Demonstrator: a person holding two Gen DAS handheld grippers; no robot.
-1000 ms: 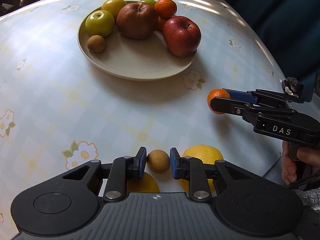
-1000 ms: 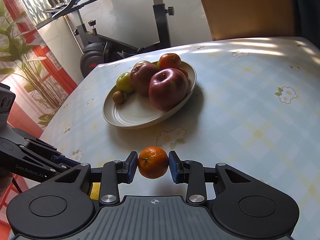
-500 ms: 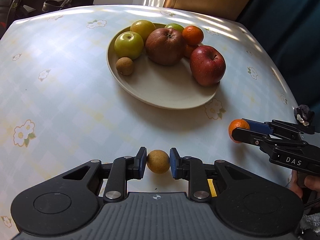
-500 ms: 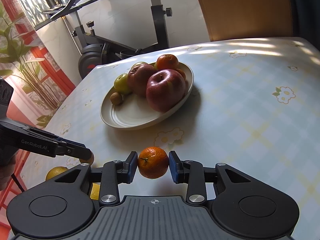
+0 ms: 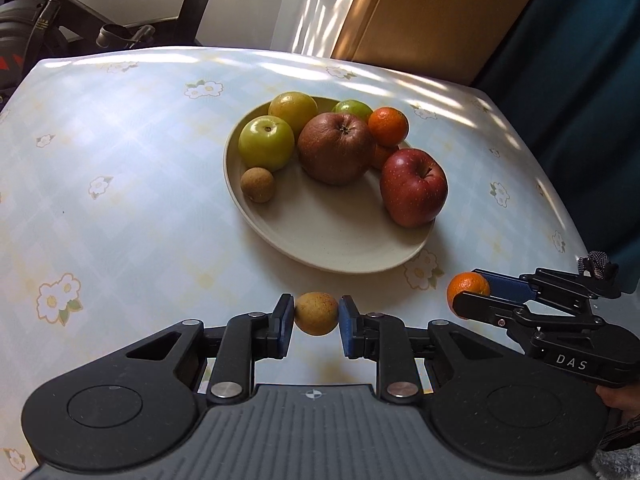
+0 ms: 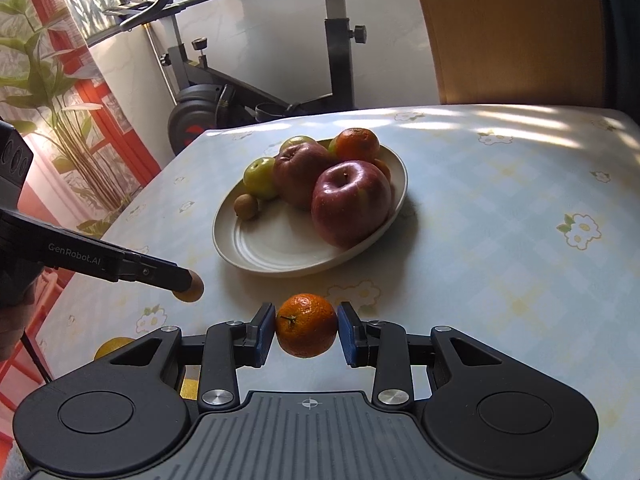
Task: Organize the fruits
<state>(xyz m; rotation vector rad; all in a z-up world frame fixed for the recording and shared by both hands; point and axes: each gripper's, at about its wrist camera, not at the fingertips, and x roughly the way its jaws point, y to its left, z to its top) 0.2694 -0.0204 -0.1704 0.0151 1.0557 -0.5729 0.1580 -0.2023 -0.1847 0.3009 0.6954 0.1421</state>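
My left gripper is shut on a small brown longan, held above the table just short of the cream plate. My right gripper is shut on a tangerine, also lifted near the plate's front rim. The plate carries two red apples, green apples, tangerines and another longan. In the left wrist view the right gripper shows at the right with its tangerine. The left gripper and its longan show at the left of the right wrist view.
The table wears a pale blue flowered cloth. A yellow fruit lies near the table's front edge, partly hidden behind my right gripper. An exercise bike and a wooden chair back stand beyond the table. A potted plant is at the left.
My left gripper has lifted the longan off the table and tilted up toward the plate; the yellow fruits below it have dropped out of its view. The right gripper has stayed put with the tangerine.
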